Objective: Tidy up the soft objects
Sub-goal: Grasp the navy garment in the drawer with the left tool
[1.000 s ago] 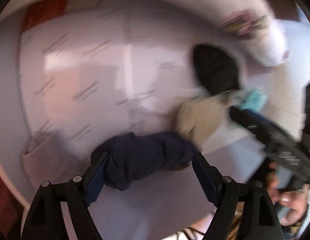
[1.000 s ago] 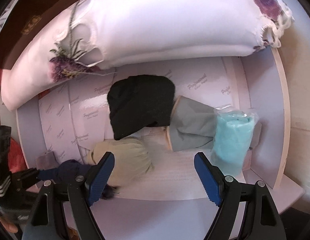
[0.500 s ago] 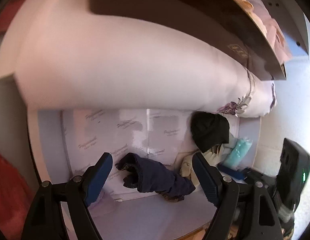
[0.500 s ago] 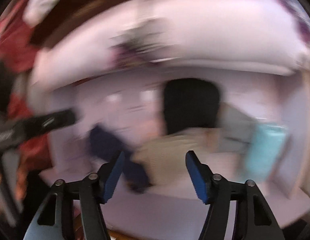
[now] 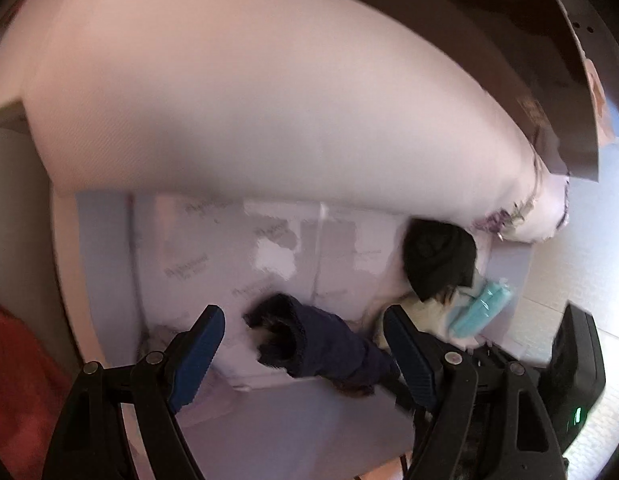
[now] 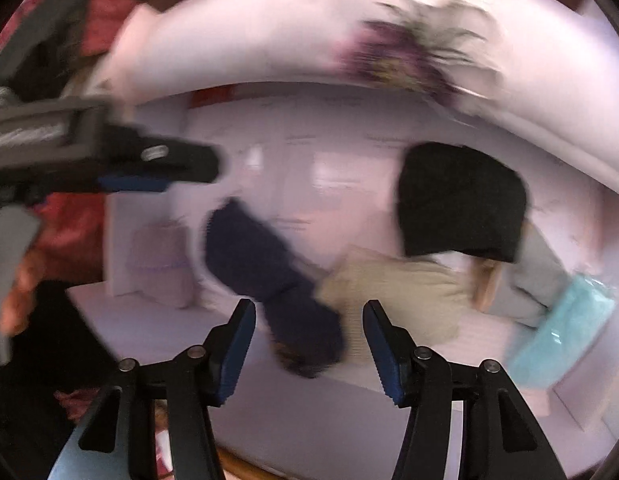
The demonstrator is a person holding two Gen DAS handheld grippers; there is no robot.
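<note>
Our left gripper [image 5: 303, 350] is spread wide, holding nothing; the navy sock [image 5: 321, 346] lies on the shelf [image 5: 309, 424] just ahead, between its fingers but apart from them. Our right gripper [image 6: 309, 338] is also wide and empty, with the sock's near end just ahead. Right of the sock we see a beige piece [image 6: 405, 292], touching it. Further right: black hat [image 6: 461, 200], grey piece [image 6: 541, 276], teal pack [image 6: 561, 336]. A pillow [image 5: 249, 92] sits above.

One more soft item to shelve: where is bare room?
Free: lined shelf floor left of the navy knit piece. Crowded right: beige cloth, black knit hat, grey cloth, teal packet.
</note>
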